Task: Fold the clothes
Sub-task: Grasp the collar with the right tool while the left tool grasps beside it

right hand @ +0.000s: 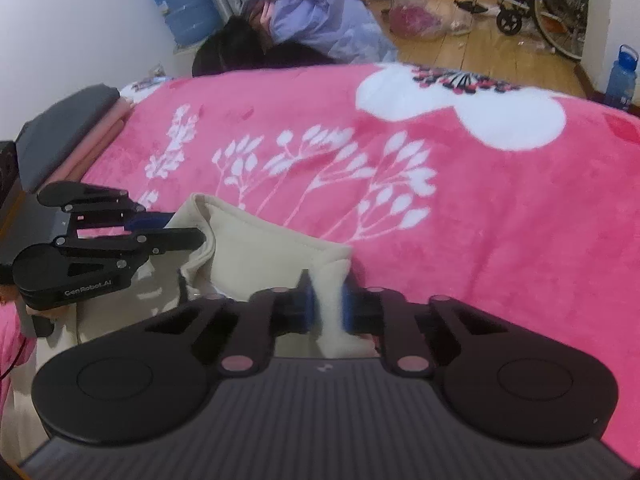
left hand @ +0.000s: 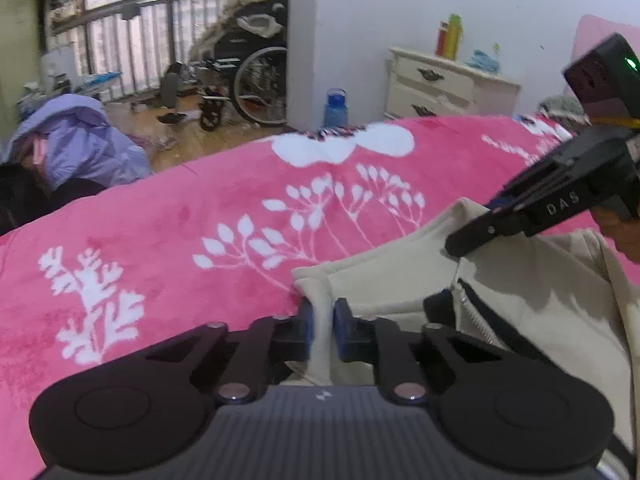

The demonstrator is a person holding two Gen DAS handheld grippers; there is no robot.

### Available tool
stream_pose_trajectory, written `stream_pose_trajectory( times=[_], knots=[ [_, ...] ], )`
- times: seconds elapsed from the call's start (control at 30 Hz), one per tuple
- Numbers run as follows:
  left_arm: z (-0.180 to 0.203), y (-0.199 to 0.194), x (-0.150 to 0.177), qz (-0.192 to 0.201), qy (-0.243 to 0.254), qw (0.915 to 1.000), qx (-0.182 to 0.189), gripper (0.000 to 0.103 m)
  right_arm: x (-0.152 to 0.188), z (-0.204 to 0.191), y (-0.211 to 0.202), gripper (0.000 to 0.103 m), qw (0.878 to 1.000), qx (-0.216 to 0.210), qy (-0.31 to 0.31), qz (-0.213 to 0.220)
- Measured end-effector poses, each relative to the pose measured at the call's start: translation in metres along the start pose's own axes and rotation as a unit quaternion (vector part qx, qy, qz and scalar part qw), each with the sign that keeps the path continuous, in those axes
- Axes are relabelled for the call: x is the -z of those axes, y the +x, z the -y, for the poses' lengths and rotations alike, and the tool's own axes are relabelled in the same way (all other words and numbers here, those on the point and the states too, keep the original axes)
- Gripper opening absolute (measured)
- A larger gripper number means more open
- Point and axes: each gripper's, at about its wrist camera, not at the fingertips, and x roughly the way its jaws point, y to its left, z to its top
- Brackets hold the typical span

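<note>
**Both grippers pinch one edge of the cream jacket over the pink bed**

Far left in the right wrist view: folded grey and pink cloths [right hand: 76,136] stacked at the bed's edge. Next, the left gripper [right hand: 168,226], its blue-padded fingers clamped on a corner of the cream fleece zip-front jacket [right hand: 256,248]. The jacket lies at the near side of the pink plush blanket with white plant print [right hand: 460,240], its hemmed edge raised between the two tools. In the left wrist view the dark zipper [left hand: 470,312] runs down the cloth below that edge. To the right, the right gripper [right hand: 330,308] is likewise closed, cream fabric nipped between its pads.

Judgement: a fold is mid-carry, the held edge lifted off the blanket. Which fold in the sequence, I cannot tell. Next move calls for both grips keeping level and taut, so the edge lands square, without dragging the blanket.
</note>
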Motion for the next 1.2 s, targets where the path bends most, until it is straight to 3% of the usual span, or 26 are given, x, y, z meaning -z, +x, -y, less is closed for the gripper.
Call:
stream_pose_trajectory(
  times=[0.23,0.7,0.97,1.2],
  knots=[
    [0.015,-0.033,-0.011,0.040,-0.001,0.9991,-0.015,0.006,0.006,-0.017,-0.043,0.007,0.999,0.004,-0.002,0.038],
    [0.073,-0.145,-0.027,0.096,0.022,0.9951,0.008,0.006,0.036,-0.074,-0.146,0.007,0.996,0.008,-0.038,0.079],
    [0.125,-0.220,-0.006,0.101,0.062,0.9928,0.018,0.006,0.082,-0.113,-0.199,0.007,0.995,0.008,-0.046,0.092],
    [0.163,-0.258,0.031,0.090,0.072,0.9928,0.034,0.006,0.131,-0.139,-0.228,0.007,0.994,0.006,-0.037,0.099]
  ],
)
